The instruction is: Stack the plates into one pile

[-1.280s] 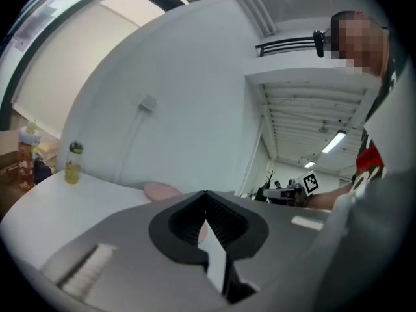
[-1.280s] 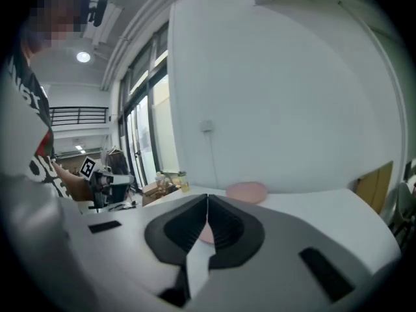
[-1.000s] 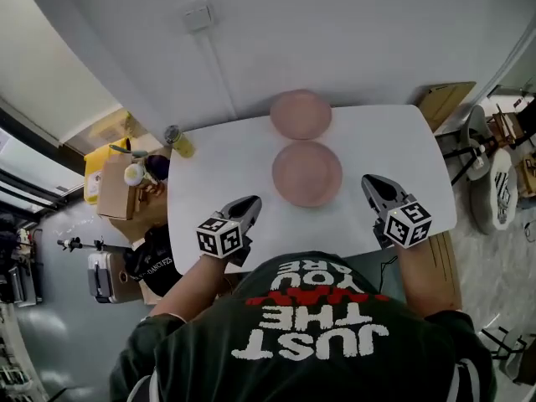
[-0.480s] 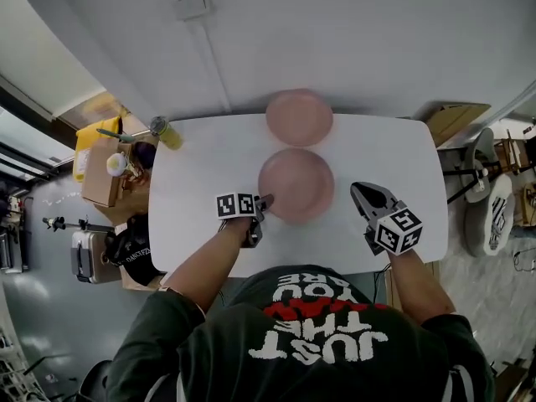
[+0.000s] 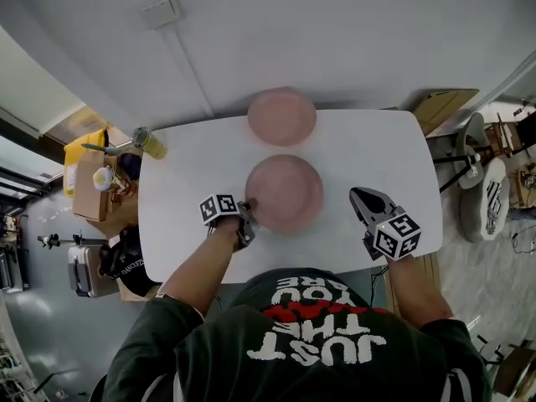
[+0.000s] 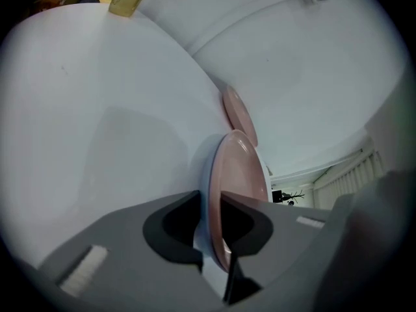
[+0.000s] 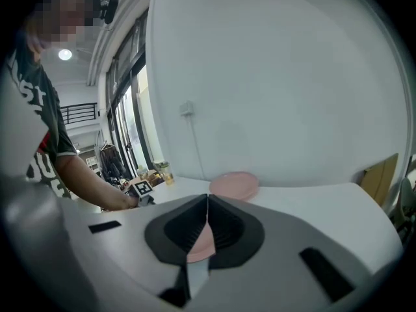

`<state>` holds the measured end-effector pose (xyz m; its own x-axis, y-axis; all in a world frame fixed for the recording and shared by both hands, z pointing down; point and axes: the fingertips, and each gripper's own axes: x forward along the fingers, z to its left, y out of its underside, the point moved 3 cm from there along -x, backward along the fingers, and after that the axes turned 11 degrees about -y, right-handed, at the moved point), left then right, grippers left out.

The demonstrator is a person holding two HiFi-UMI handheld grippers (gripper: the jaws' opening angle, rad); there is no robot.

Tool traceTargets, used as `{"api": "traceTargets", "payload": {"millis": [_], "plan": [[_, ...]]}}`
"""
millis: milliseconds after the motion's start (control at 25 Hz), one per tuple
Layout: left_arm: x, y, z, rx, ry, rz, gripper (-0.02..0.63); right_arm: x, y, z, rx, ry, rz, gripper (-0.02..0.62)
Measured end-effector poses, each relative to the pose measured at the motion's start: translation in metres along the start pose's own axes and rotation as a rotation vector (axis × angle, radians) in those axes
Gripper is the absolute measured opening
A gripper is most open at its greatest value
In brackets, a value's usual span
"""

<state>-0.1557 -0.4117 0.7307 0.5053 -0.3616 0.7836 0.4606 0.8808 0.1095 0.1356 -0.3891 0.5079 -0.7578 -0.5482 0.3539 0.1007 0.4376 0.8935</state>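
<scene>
We find the left gripper [image 5: 248, 211] at the left rim of the near plate [image 5: 289, 193], which lies at the centre of the head view. Its jaws have just been closing and now clench that rim between them. The far plate [image 5: 282, 115] rests on the tabletop [image 5: 188, 166] just above the near one in frame, and the two are not touching. The right gripper [image 5: 365, 198] hovers at lower right with its jaws pressed together on nothing. We judge the pick-up step to be in hand. The next move calls for lifting the near plate level, carrying it over the far plate and centring it before letting go.
</scene>
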Motion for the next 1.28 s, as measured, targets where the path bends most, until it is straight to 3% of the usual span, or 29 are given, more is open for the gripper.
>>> {"api": "traceTargets", "payload": {"millis": [160,280,520,800,1040,1280], "plan": [[-0.019,0.002,0.005,-0.005,0.011,0.016,0.061,0.004,0.004,-0.003,0.016,0.007,-0.001,0.006],[-0.035,-0.021,-0.005,-0.007,0.040,-0.011,0.061,0.014,0.003,-0.005,0.017,-0.004,0.002,0.006],[-0.036,-0.116,-0.047,-0.034,0.075,-0.134,0.061,0.029,-0.003,-0.014,0.014,-0.011,0.006,0.006],[0.021,-0.204,-0.096,-0.079,0.019,-0.184,0.061,0.007,-0.004,-0.032,0.031,0.046,0.014,0.006],[0.066,-0.224,-0.118,-0.068,-0.047,-0.160,0.063,-0.027,0.009,-0.054,0.076,0.122,0.015,0.006],[0.081,-0.224,-0.108,-0.035,-0.129,-0.164,0.063,-0.040,0.018,-0.062,0.096,0.138,0.016,0.006]]}}
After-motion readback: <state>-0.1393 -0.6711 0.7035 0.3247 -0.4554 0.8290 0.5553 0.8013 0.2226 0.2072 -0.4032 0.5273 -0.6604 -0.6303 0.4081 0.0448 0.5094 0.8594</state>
